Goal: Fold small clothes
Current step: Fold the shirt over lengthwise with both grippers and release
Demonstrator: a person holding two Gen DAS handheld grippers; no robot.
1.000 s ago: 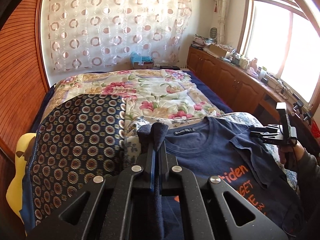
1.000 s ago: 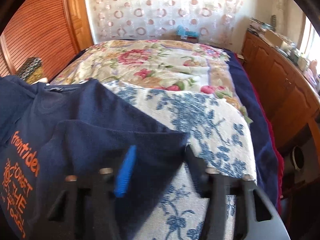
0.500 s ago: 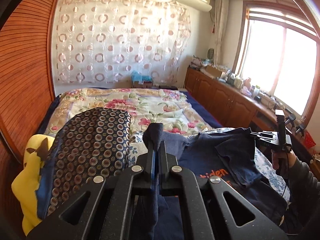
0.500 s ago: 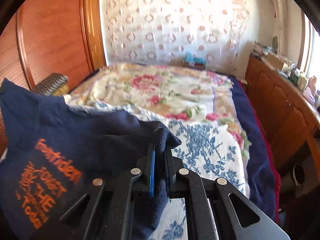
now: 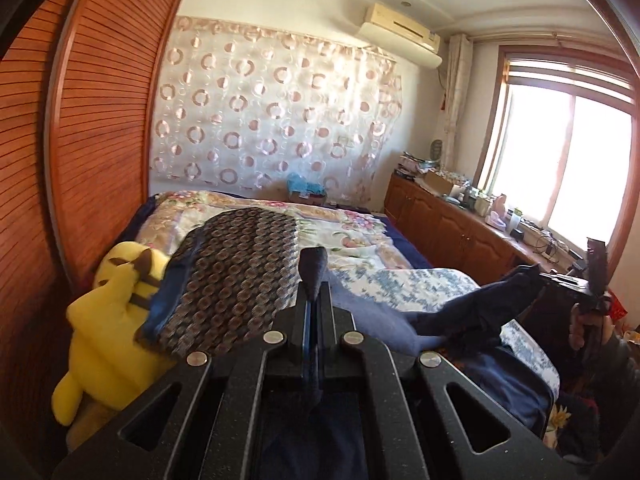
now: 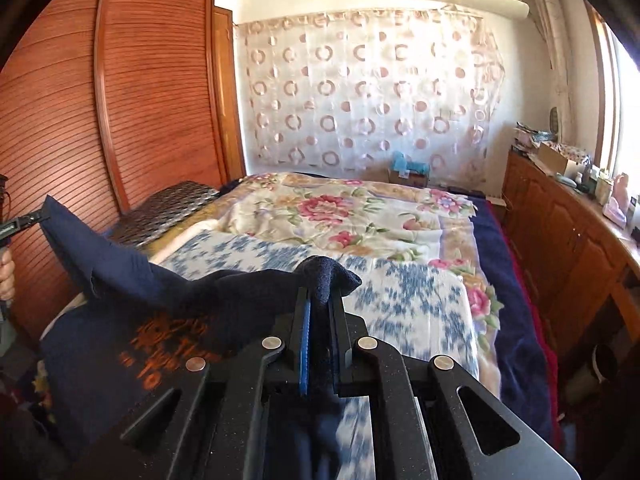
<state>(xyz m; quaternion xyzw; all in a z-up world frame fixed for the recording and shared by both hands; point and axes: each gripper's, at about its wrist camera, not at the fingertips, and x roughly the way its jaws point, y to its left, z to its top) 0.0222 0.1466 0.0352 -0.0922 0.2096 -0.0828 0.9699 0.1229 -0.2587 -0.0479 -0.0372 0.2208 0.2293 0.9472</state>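
Observation:
A navy T-shirt (image 5: 472,316) with orange print (image 6: 160,344) hangs in the air over the near end of the bed, stretched between both grippers. My left gripper (image 5: 314,280) is shut on one pinched fold of the shirt. My right gripper (image 6: 322,284) is shut on another fold, and it also shows in the left wrist view (image 5: 560,278) at the right. The shirt's lower part droops below both tools and is partly hidden by them.
The bed carries a blue-and-white floral cover (image 6: 420,300) and a flowered quilt (image 6: 340,208). A patterned pillow (image 5: 236,272) and a yellow plush toy (image 5: 108,320) lie at the left by the wooden wardrobe (image 6: 120,100). A cluttered wooden cabinet (image 5: 460,232) runs under the window.
Both grippers have risen, lifting the shirt off the bed. The right gripper, open around the sleeve one second ago, has shut on it.

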